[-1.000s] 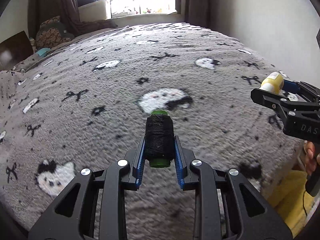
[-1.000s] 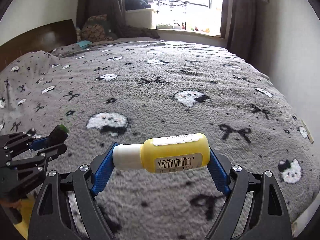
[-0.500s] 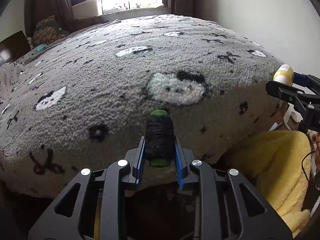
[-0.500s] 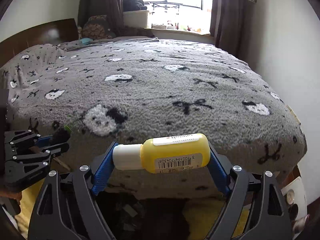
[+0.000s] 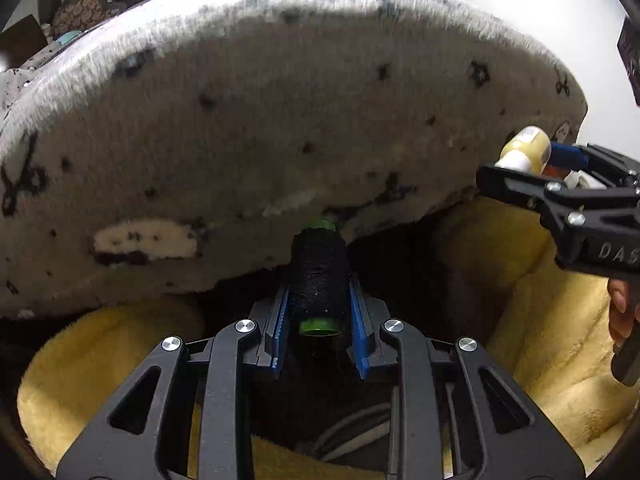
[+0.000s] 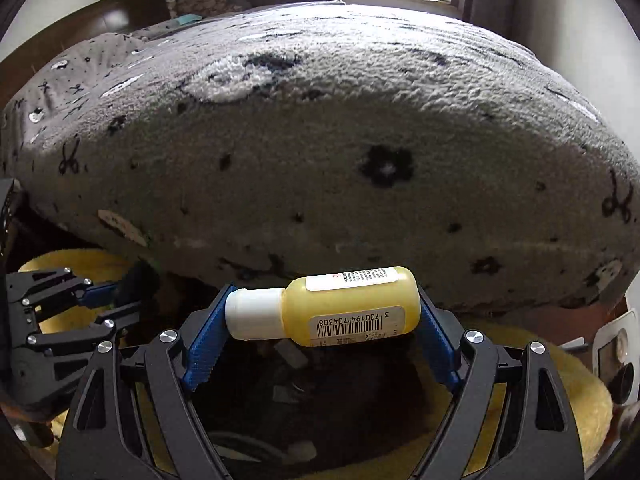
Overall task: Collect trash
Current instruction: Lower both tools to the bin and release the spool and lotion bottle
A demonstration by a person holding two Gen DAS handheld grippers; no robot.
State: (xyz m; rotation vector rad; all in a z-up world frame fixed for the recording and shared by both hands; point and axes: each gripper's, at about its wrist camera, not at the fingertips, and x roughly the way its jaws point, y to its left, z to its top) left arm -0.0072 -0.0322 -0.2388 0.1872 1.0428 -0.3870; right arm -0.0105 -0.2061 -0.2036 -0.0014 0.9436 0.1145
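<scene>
While my left gripper clamps a black thread spool lengthwise, my right gripper grips a yellow bottle end to end, cap leftward. Both hang beside the grey blanket's edge, above a dark opening ringed by yellow fleece.

The grey blanket on the bed is smeared with blur in the left wrist view, its pattern unreadable. The dark hollow under the bed edge, ringed by yellow fleece, hides its contents: only pale scraps show. The white device is cut off by the right edge.
</scene>
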